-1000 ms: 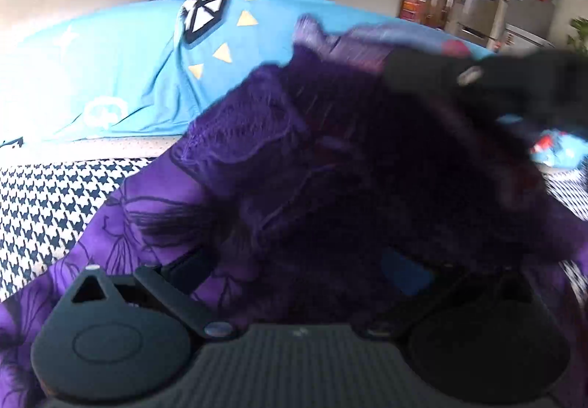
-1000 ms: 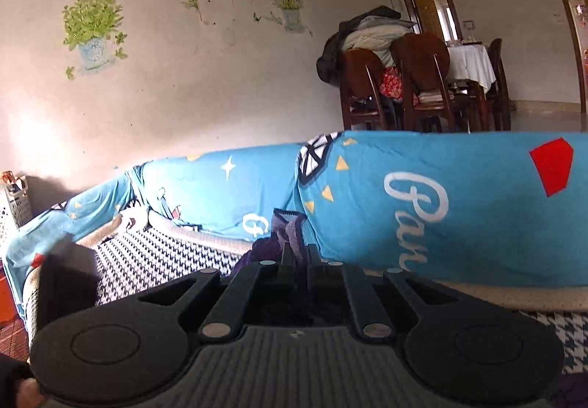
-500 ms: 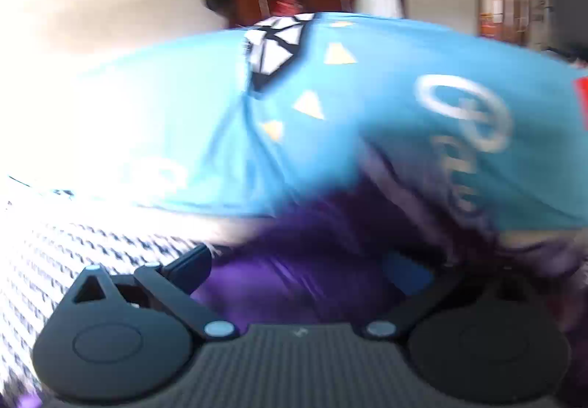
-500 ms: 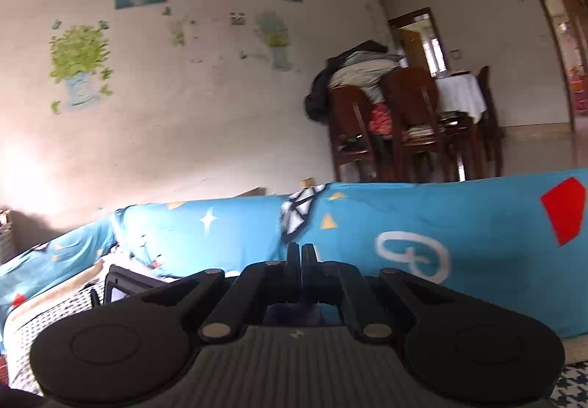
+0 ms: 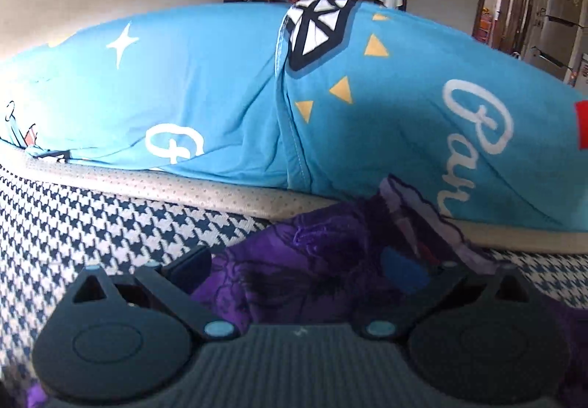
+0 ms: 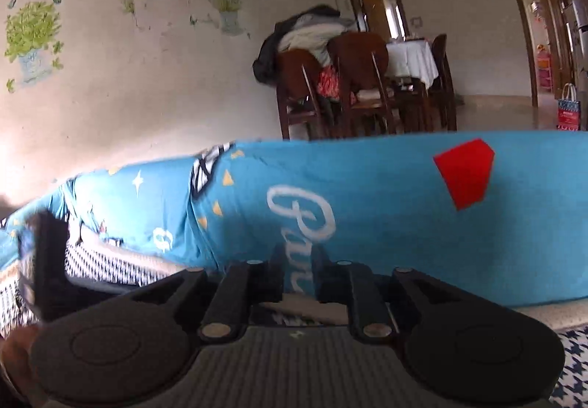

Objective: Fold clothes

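on my left, my left gripper (image 5: pixel 297 272) now hangs with wide-open jaws over the purple floral garment (image 5: pixel 294 261), no longer lifted but lying on the houndstooth sofa seat (image 5: pixel 73 209). my right gripper (image 6: pixel 298 274) jaws are opening, empty, the cloth released: this fold looks laid.
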Tool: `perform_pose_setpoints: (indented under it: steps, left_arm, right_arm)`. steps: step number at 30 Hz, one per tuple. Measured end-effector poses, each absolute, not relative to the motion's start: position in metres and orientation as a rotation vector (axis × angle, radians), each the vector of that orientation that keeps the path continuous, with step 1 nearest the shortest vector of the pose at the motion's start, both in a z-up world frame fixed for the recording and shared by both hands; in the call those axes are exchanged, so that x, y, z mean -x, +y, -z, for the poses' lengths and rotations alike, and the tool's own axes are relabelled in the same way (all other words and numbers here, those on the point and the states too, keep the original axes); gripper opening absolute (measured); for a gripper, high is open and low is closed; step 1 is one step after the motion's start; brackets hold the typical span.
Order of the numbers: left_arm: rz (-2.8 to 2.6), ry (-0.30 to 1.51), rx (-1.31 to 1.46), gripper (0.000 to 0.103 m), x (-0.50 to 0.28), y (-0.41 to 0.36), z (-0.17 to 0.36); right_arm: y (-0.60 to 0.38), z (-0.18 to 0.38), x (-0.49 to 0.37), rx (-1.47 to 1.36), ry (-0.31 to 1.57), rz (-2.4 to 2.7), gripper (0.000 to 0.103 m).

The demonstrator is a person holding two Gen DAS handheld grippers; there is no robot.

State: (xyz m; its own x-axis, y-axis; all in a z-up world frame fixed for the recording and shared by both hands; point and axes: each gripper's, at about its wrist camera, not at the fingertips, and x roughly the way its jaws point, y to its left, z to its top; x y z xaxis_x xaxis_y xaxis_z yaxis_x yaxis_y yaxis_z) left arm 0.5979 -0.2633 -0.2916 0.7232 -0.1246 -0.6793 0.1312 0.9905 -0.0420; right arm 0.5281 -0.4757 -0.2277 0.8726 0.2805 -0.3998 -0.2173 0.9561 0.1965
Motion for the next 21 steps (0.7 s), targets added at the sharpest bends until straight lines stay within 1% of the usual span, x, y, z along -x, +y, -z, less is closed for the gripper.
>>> perform_pose_setpoints:
  steps: [1,2,4,7,10,12,14,17,19,20,21]
  left_arm:
    - [0.152,0.749,-0.011,0.103,-0.590,-0.259,0.288]
    - [0.162,0.749,-0.013,0.103,-0.582,-0.255,0.284]
    - [0.174,0.752,-0.014,0.103,-0.566,-0.245,0.280]
    - [0.183,0.775,-0.010,0.103,-0.545,-0.235,0.275]
    - [0.184,0.792,-0.010,0.103,-0.523,-0.226,0.273]
    - [0.178,0.786,-0.008,0.103,-0.508,-0.219,0.273]
    - [0.182,0.780,0.004,0.103,-0.493,-0.218,0.274]
    - [0.187,0.804,0.015,0.103,-0.484,-0.215,0.280]
    - [0.194,0.815,0.015,0.103,-0.484,-0.215,0.283]
    - [0.195,0.816,0.011,0.103,-0.484,-0.217,0.284]
    - [0.197,0.816,0.006,0.103,-0.484,-0.218,0.285]
  right_arm:
    - [-0.479,0.233,-0.526,-0.148,0.466,-0.271,0.036]
    - [-0.482,0.239,-0.525,-0.148,0.493,-0.280,0.046]
    - [-0.489,0.252,-0.524,-0.155,0.534,-0.283,0.053]
    - [-0.497,0.273,-0.525,-0.163,0.601,-0.266,0.054]
    - [-0.499,0.289,-0.527,-0.167,0.673,-0.287,0.059]
    - [-0.496,0.297,-0.528,-0.149,0.701,-0.304,0.065]
    - [-0.493,0.303,-0.527,-0.122,0.707,-0.304,0.069]
    - [-0.489,0.310,-0.529,-0.104,0.704,-0.278,0.069]
    - [-0.483,0.315,-0.530,-0.090,0.718,-0.289,0.057]
    - [-0.479,0.315,-0.530,-0.062,0.717,-0.290,0.046]
    - [-0.476,0.315,-0.529,-0.038,0.706,-0.286,0.037]
